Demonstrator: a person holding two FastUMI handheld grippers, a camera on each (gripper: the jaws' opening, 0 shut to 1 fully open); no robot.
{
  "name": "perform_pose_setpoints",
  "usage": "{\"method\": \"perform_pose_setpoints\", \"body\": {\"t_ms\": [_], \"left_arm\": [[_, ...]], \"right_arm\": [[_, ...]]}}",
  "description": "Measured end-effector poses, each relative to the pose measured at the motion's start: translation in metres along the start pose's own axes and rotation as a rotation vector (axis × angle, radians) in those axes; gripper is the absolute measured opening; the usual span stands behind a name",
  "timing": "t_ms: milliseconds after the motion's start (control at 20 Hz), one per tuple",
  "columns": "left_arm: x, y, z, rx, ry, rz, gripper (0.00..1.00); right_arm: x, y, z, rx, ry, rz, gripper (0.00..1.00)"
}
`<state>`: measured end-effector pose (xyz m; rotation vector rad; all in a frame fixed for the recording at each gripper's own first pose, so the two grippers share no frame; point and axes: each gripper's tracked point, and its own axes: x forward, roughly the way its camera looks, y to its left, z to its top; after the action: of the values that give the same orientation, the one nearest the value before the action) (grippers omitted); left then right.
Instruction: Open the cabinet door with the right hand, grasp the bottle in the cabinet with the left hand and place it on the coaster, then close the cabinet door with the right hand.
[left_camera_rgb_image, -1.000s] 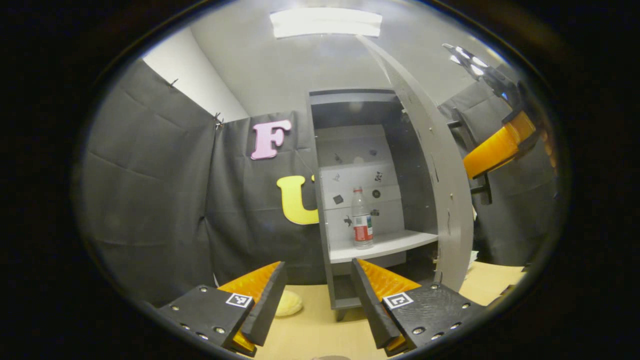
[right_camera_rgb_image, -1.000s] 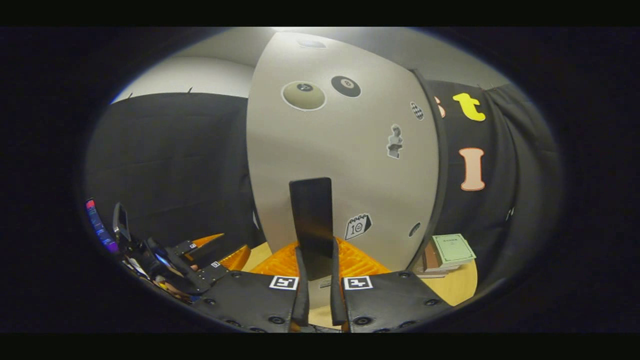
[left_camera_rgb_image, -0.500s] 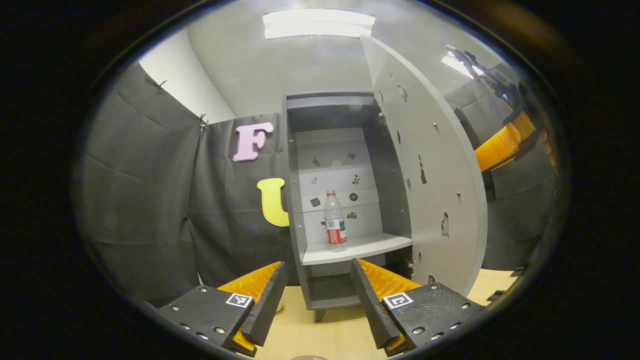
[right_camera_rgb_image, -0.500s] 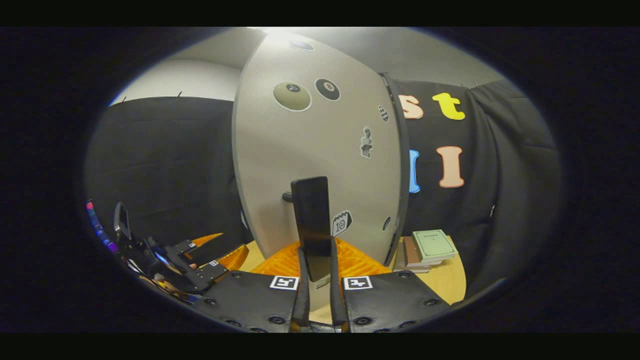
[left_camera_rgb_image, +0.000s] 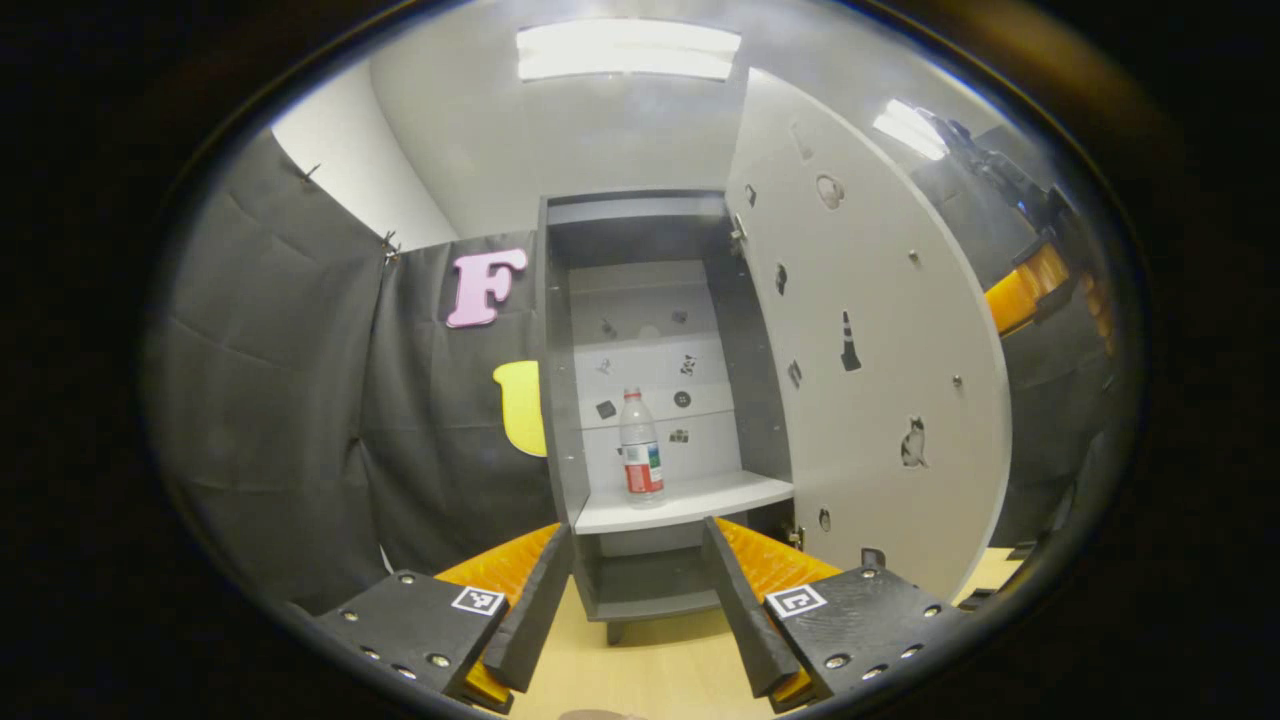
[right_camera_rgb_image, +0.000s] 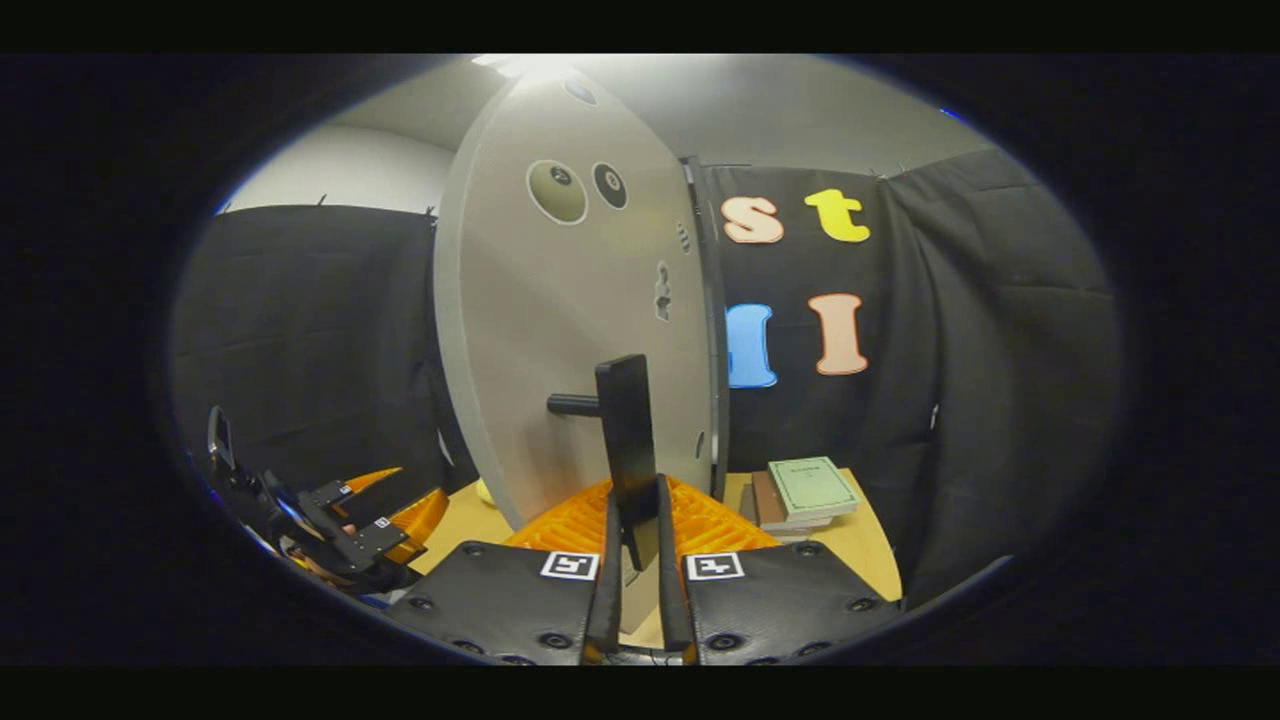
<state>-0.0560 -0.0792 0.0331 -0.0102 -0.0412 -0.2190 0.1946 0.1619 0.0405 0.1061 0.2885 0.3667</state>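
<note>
Your right gripper (right_camera_rgb_image: 637, 585) clamps the door handle (right_camera_rgb_image: 628, 450); your left gripper (left_camera_rgb_image: 635, 600) gapes wide, the bottle (left_camera_rgb_image: 640, 446) far inside the cabinet (left_camera_rgb_image: 560, 400), label unreadable.

A long ceiling light (left_camera_rgb_image: 628, 50) glows above the grey cabinet (left_camera_rgb_image: 560, 400), set in a pale ceiling. Black cloth (left_camera_rgb_image: 290, 400) hangs to the left of the cabinet, with a white wall (left_camera_rgb_image: 350, 160) rising above the cloth's top edge. The cabinet stands on a light wooden table (left_camera_rgb_image: 640, 670). To its right, a stack of books (right_camera_rgb_image: 808, 492) lies on the table against more black cloth.
</note>
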Motion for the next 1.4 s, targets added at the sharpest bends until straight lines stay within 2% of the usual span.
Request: {"method": "perform_pose_setpoints", "body": {"t_ms": [100, 200, 250, 350, 450, 500, 750, 900, 1000, 1100, 1250, 1300, 1400], "left_arm": [[-0.001, -0.006, 0.002, 0.004, -0.003, -0.004, 0.79], [-0.004, -0.011, 0.004, 0.007, -0.003, -0.005, 0.77], [-0.005, -0.013, 0.005, 0.007, 0.000, -0.005, 0.77], [-0.007, -0.018, 0.003, 0.008, 0.008, -0.005, 0.77], [-0.008, -0.026, 0.002, 0.011, 0.015, -0.003, 0.77], [-0.008, -0.028, 0.002, 0.010, 0.015, -0.004, 0.77], [-0.012, -0.045, 0.010, 0.004, 0.019, 0.002, 0.77], [-0.013, -0.052, 0.012, -0.004, 0.016, 0.015, 0.77], [-0.012, -0.055, 0.015, 0.002, 0.009, 0.021, 0.77], [-0.011, -0.057, 0.019, 0.004, 0.008, 0.030, 0.77], [-0.001, -0.055, 0.030, -0.008, -0.003, 0.033, 0.77], [0.006, -0.052, 0.033, -0.011, -0.006, 0.036, 0.79], [0.025, -0.043, 0.037, -0.014, -0.010, 0.044, 0.77]], "right_arm": [[0.000, -0.010, 0.000, 0.004, -0.011, -0.039, 0.16], [-0.001, -0.020, 0.001, -0.001, -0.026, -0.084, 0.07], [-0.004, -0.020, 0.003, 0.007, -0.033, -0.080, 0.03], [-0.002, -0.014, 0.000, 0.052, -0.036, -0.033, 0.05], [-0.001, -0.017, -0.001, 0.058, -0.037, -0.011, 0.16], [-0.004, -0.020, -0.001, 0.051, -0.040, -0.021, 0.17], [-0.024, -0.016, -0.004, 0.080, -0.042, 0.035, 0.17], [-0.040, -0.038, -0.005, 0.059, -0.058, -0.010, 0.16], [-0.049, -0.055, -0.007, 0.068, -0.066, -0.037, 0.07], [-0.056, -0.071, -0.007, 0.066, -0.071, -0.077, 0.34], [-0.064, -0.098, -0.002, 0.008, -0.105, -0.170, 0.93], [-0.068, -0.106, 0.001, -0.021, -0.119, -0.210, 1.00], [-0.073, -0.117, 0.007, -0.064, -0.143, -0.265, 0.99]]}}
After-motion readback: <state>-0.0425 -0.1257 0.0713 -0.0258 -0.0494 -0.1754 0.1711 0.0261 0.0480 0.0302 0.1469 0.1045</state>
